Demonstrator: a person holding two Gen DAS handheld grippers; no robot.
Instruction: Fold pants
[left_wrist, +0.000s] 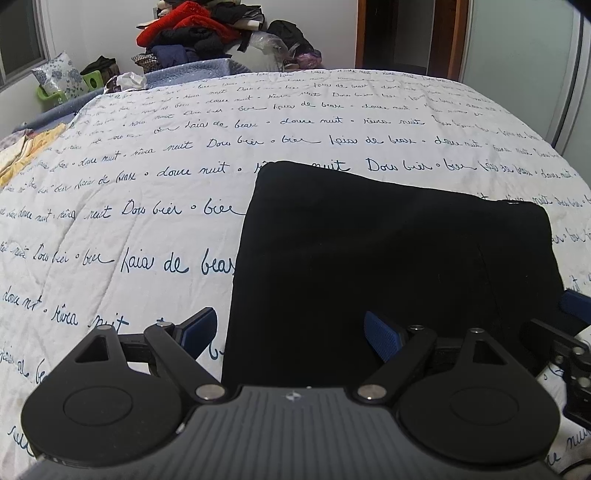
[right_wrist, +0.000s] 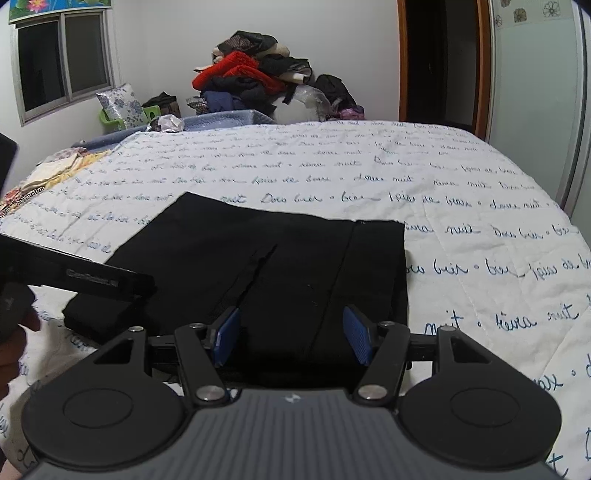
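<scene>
The black pants (left_wrist: 391, 266) lie folded into a flat rectangle on the white bedspread with blue script (left_wrist: 147, 177). My left gripper (left_wrist: 291, 334) is open over the near left edge of the pants, its left finger above the bedspread, its right finger above the cloth. My right gripper (right_wrist: 291, 338) is open over the near edge of the pants (right_wrist: 280, 266), both blue pads above the cloth. Neither holds anything. The left gripper's body (right_wrist: 74, 277) shows at the left of the right wrist view. Part of the right gripper (left_wrist: 569, 350) shows at the right of the left wrist view.
A pile of clothes (right_wrist: 255, 85) sits beyond the far edge of the bed against the wall. A floral pillow (right_wrist: 122, 105) and green bin are at the far left. A yellow cloth (left_wrist: 26, 155) lies on the bed's left side. A doorway (right_wrist: 439, 62) is at the far right.
</scene>
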